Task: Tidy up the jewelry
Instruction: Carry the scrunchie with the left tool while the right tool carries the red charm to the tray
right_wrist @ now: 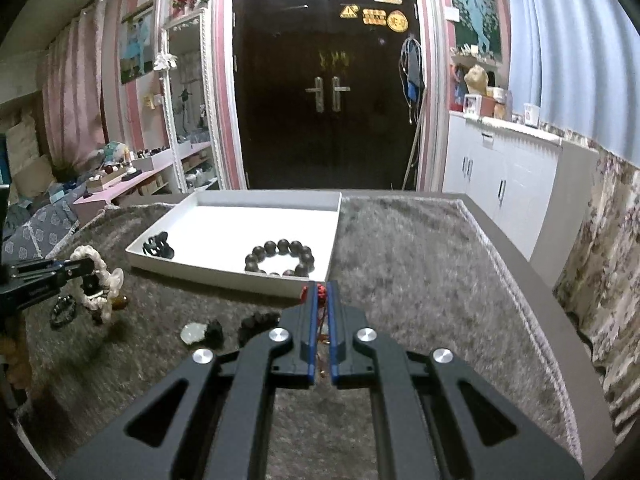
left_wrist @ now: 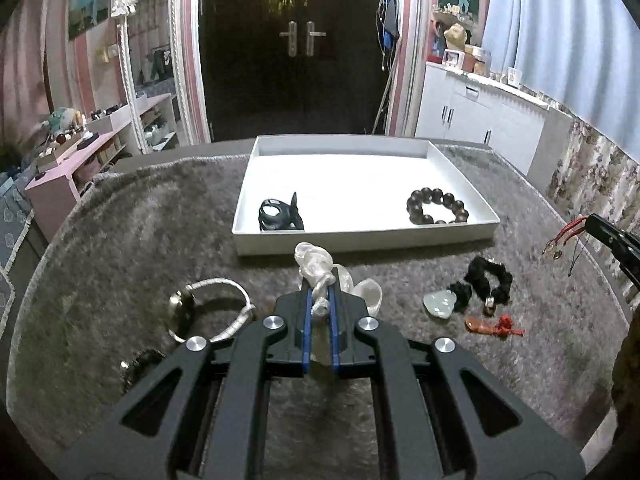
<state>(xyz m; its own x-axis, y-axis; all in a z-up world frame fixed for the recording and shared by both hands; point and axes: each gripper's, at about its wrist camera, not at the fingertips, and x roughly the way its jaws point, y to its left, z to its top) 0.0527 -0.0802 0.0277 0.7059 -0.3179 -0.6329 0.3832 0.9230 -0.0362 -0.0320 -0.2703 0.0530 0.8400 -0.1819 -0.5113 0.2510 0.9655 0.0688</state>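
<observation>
Underfoot, so to speak, a shaggy grey rug point(left_wrist: 140, 220) covers the table, its pile long and matted. On it lie loose pieces: a white corded bracelet point(left_wrist: 216, 308) with a dark round bead at the near left, a pale green teardrop stone point(left_wrist: 440, 304), a fuzzy black scrunchie-like band point(left_wrist: 486, 284) and a small red knotted charm point(left_wrist: 496, 326) at the near right.

The left gripper point(left_wrist: 319, 292) has its blue-edged jaws pressed together on a translucent pearly bracelet point(left_wrist: 316, 264), whose glossy, lumpy loop rises above the fingertips and hangs clear of the rug. The right gripper point(right_wrist: 321, 292) is likewise clamped, pinching a thin red cord necklace point(right_wrist: 316, 292); from the left wrist camera its strands and small metal ends dangle from the black fingers at the far right.

Beyond both tools sits a shallow white rectangular tray point(left_wrist: 360, 238) with low straight walls. Inside, near its front left corner, rests a black strappy ring-shaped piece point(left_wrist: 280, 214); near the front right corner lies a bracelet of large dark round beads point(left_wrist: 436, 207), smooth and dully shining.
</observation>
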